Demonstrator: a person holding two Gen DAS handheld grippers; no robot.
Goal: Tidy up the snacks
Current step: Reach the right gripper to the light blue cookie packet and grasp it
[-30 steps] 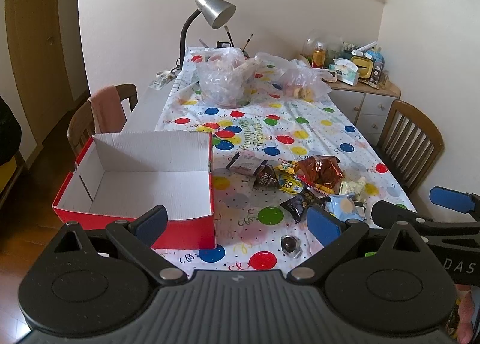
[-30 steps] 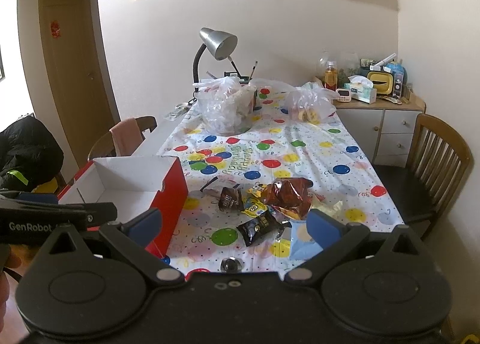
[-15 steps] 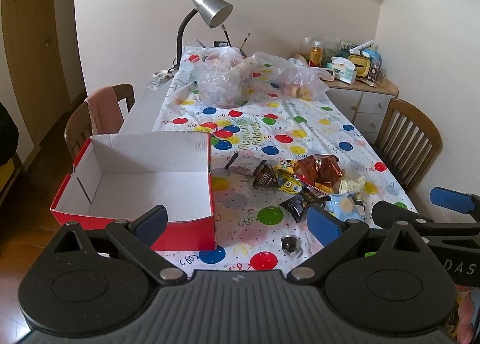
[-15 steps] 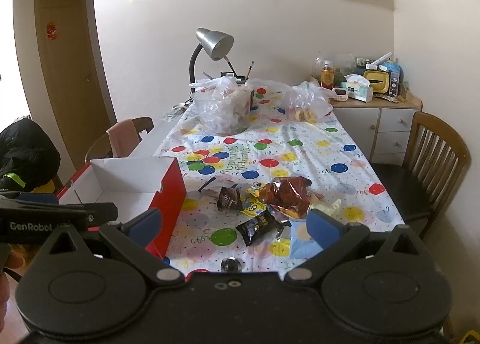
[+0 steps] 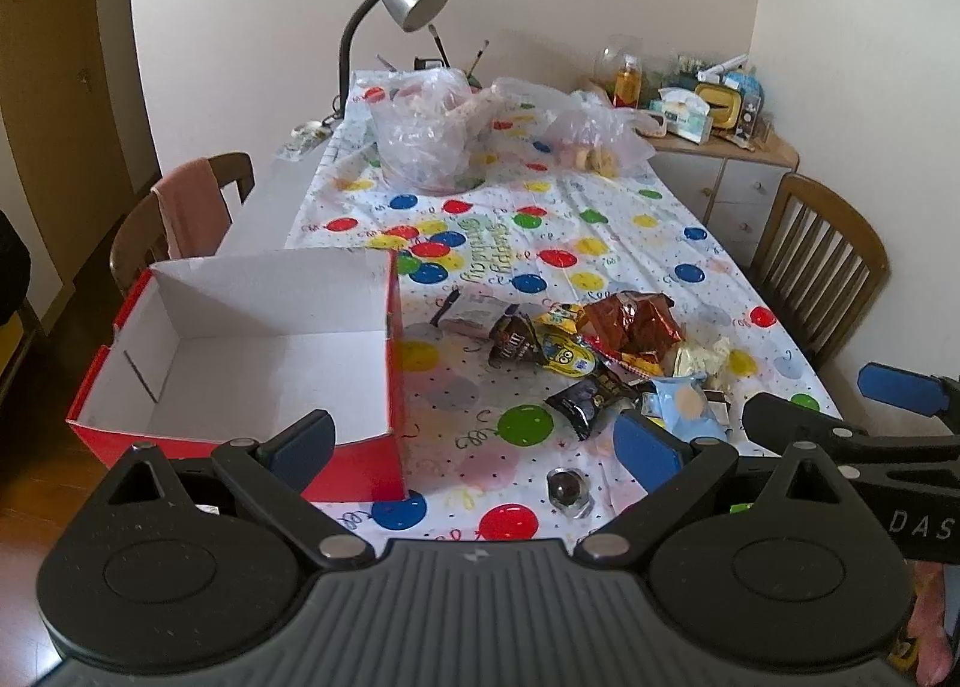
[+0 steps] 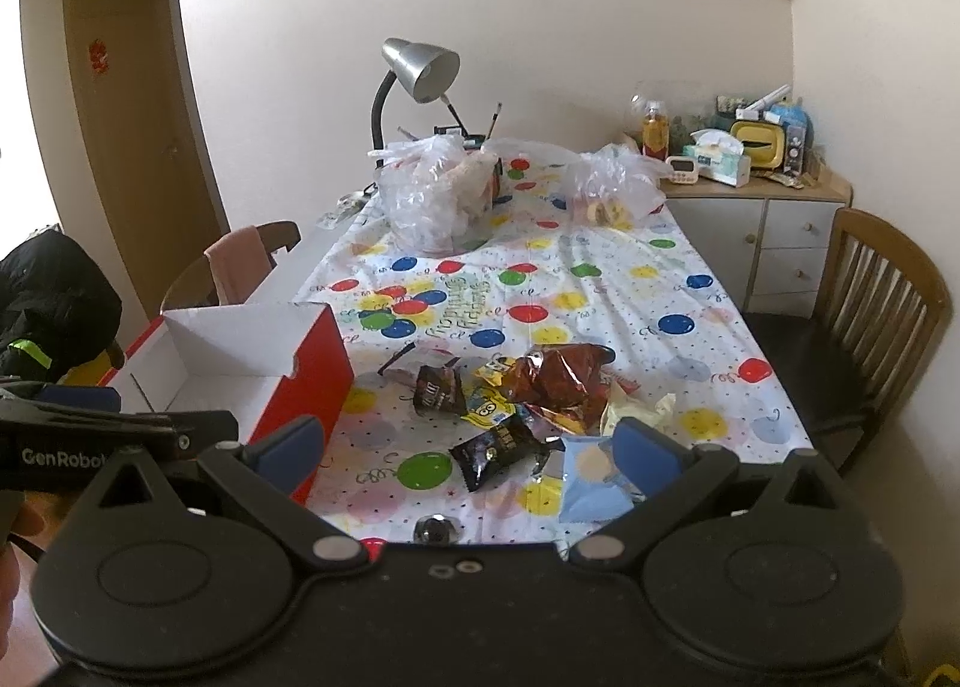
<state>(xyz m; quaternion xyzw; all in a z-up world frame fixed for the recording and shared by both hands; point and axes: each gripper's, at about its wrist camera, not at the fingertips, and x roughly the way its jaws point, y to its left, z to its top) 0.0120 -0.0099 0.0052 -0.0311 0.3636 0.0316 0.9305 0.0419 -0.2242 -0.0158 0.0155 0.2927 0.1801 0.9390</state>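
A pile of snack packets lies on the balloon-print tablecloth (image 5: 540, 243): a shiny brown bag (image 5: 633, 321) (image 6: 555, 378), a dark chocolate packet (image 5: 513, 339) (image 6: 438, 390), a yellow cartoon packet (image 5: 564, 357) (image 6: 489, 402), a black packet (image 5: 591, 396) (image 6: 498, 450) and a light blue packet (image 5: 687, 405) (image 6: 591, 474). An open red box (image 5: 240, 345) (image 6: 240, 363) with a white, empty inside stands left of them. My left gripper (image 5: 474, 438) hovers open near the front table edge. My right gripper (image 6: 471, 447) is open too, just before the black packet.
Clear plastic bags (image 5: 420, 141) and a grey desk lamp (image 5: 408, 3) stand at the far end. Wooden chairs (image 5: 819, 273) flank the table, one draped with a pink cloth (image 5: 189, 213). A small round metal object (image 5: 567, 489) lies near the front edge. A cluttered cabinet (image 6: 756, 195) stands at the back right.
Both views have drifted slightly. The grippers stay open, and the snacks and the box have not moved.
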